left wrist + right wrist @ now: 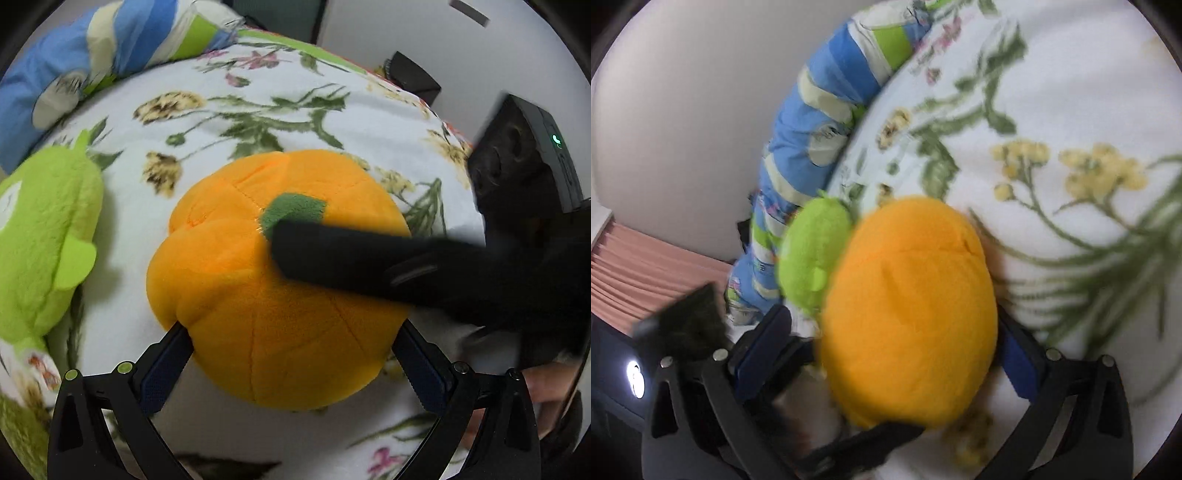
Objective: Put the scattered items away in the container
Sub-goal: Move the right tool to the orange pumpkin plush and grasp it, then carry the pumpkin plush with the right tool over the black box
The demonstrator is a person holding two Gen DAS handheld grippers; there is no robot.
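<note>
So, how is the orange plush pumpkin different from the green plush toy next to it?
The orange pumpkin is round, with a green patch on top; the green toy is longer, with a small flap sticking out. The pumpkin sits between the fingers of both the left gripper and the right gripper; the green toy lies free beside it. Both are soft plush on the flowered blanket.
</note>
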